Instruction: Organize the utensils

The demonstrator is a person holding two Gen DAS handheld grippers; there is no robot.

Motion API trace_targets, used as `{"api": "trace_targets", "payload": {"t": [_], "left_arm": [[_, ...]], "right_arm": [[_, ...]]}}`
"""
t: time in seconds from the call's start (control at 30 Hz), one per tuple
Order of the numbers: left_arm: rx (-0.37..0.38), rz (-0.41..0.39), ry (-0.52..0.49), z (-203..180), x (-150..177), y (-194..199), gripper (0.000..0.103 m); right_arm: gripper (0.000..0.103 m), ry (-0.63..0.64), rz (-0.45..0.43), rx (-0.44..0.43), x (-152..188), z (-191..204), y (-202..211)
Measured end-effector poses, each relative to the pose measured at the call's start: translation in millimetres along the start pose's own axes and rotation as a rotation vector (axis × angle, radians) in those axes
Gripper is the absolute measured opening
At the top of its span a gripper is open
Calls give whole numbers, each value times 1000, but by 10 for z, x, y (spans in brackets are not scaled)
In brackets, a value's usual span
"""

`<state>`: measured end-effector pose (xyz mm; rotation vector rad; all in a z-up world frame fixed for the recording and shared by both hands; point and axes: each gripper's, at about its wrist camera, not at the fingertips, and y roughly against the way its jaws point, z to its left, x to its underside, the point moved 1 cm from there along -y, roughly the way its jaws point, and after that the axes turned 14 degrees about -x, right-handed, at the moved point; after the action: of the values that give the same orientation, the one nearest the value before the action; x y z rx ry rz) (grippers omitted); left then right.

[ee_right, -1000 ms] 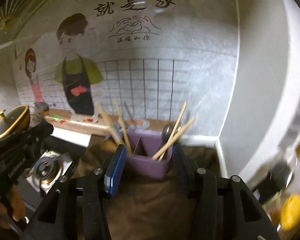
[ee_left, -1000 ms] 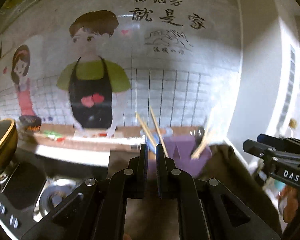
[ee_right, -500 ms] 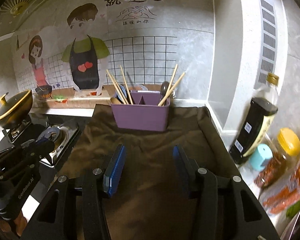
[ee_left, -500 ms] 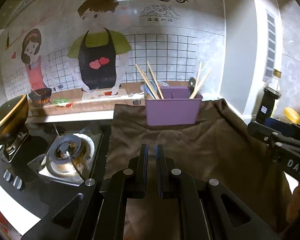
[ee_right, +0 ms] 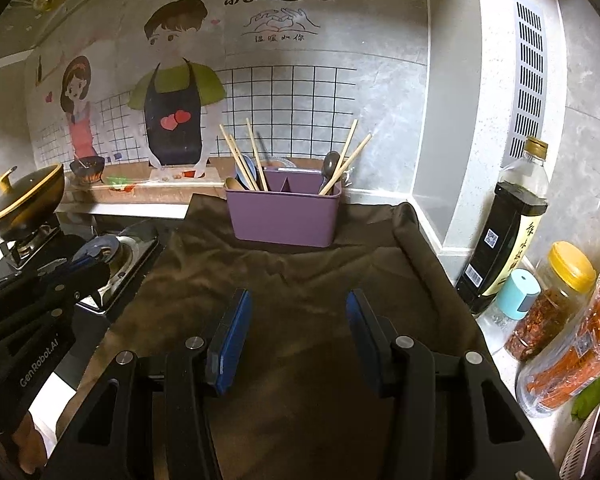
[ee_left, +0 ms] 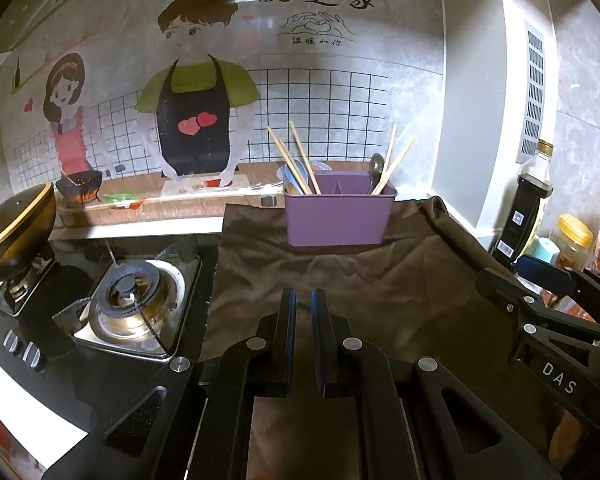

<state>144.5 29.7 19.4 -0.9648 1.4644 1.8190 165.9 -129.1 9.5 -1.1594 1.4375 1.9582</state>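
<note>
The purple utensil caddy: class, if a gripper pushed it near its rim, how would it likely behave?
The purple caddy looks like light plastic, so it may tip. The brown cloth beneath would probably bunch rather than let it slide. The chopsticks lean loosely and would likely shift.

Black hand-held gripper (ee_right: 296, 336), blue pads (ee_right: 232, 340), silver screws, white lettering

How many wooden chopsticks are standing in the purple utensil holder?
5 visible. Three chopsticks lean left out of the left compartment of the purple utensil holder; two chopsticks lean right out of the right compartment. Shorter ones may be hidden inside.
</note>
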Motion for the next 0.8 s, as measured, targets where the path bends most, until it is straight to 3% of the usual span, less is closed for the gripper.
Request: {"api": "trace_targets", "payload": {"t": [0.8], "left_arm": [[7,9,14,-24,29,13,9]], "right_arm": [[47,-3,10,2,26,-19,7]]}}
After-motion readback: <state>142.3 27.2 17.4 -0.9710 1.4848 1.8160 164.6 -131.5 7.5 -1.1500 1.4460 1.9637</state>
